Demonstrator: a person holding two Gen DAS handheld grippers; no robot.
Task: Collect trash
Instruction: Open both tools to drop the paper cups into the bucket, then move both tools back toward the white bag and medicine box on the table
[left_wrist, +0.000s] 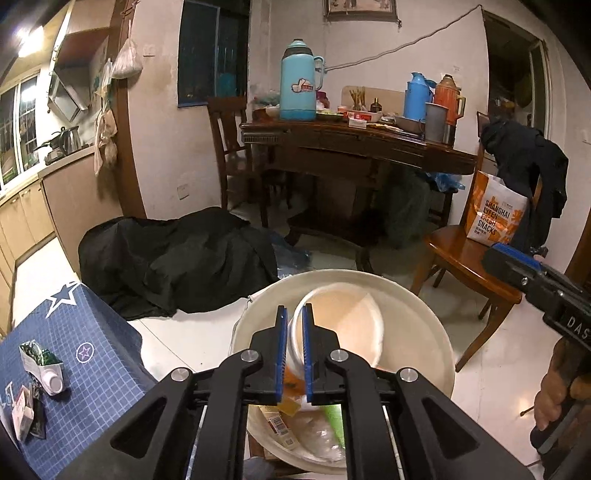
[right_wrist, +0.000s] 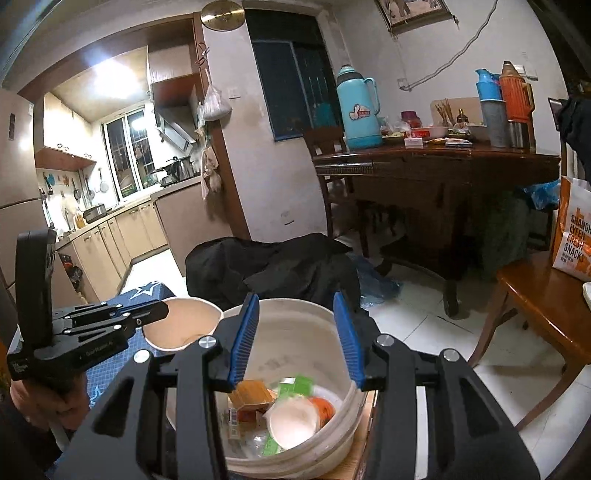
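- A dark wooden table with a polished top is seen at the back; three thermos flasks stand on it, the biggest light blue and cylindrical.
- A black, crumpled cloth heap is spread on the glossy white floor tiles.
- A wooden chair with a smooth brown seat carries an orange and white paper snack bag.
- A low surface at the left is covered by a blue cloth with a fine grid and white stars; torn wrappers lie on it.
- A round white plastic bucket is placed beside the blue cloth. Inside it, mixed trash is collected: a small brown carton, a green packet, a white cup, clear film.
- The left gripper is closed narrowly on the thin rim of a white paper bowl. In the right wrist view the bowl is held tilted at the left edge of the bucket, touching or just over its rim.
- The right gripper hangs above the bucket with its ribbed blue pads spread wide, and nothing is held between them.
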